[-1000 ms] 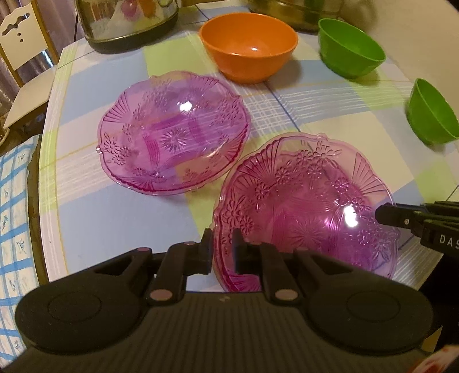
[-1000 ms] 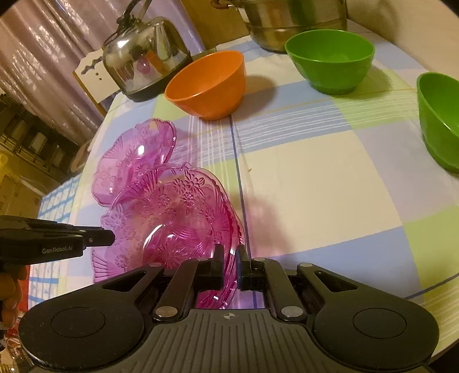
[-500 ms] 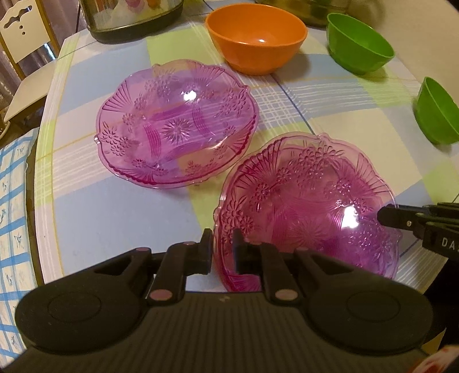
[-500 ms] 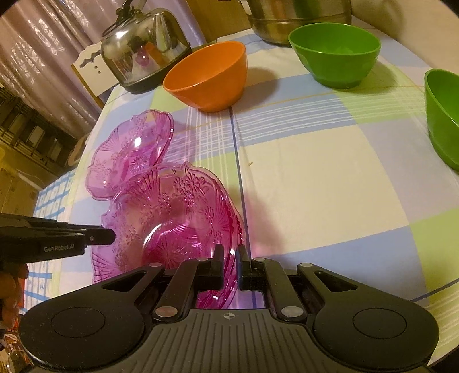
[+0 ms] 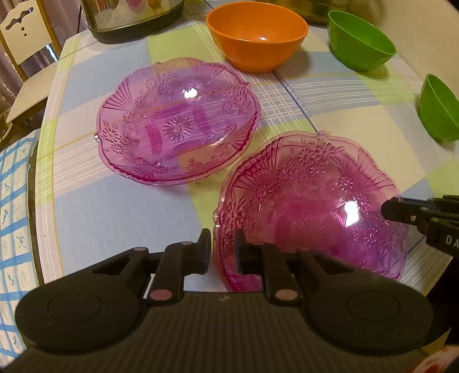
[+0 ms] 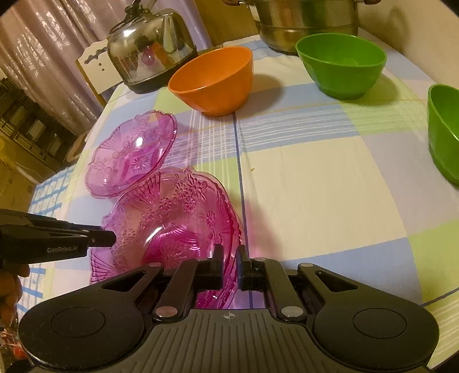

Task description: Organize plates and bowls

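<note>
A dark pink cut-glass plate point(image 5: 309, 200) point(image 6: 172, 223), with more than one rim edge showing as if stacked, sits at the near side of the table. Its left rim lies between the fingers of my left gripper point(image 5: 222, 252) point(image 6: 100, 238). Those jaws are opening and a small gap shows beside the rim. My right gripper point(image 6: 231, 266) point(image 5: 396, 211) is shut on the opposite rim. A lighter pink plate point(image 5: 178, 120) point(image 6: 132, 155) lies just beyond, close to the near plate's far edge.
An orange bowl point(image 5: 258, 37) point(image 6: 212, 83) and two green bowls point(image 6: 341, 63) point(image 6: 444, 129) stand further back. Behind them are a steel kettle point(image 6: 149, 48) and a big pot point(image 6: 304, 25). The table's edge point(image 5: 46, 183) curves along the left, with a chair point(image 5: 20, 43) past it.
The left gripper's fingers have parted slightly around the plate's rim. The left view has shifted a little toward the far plate. The right gripper and both plates have stayed put.
</note>
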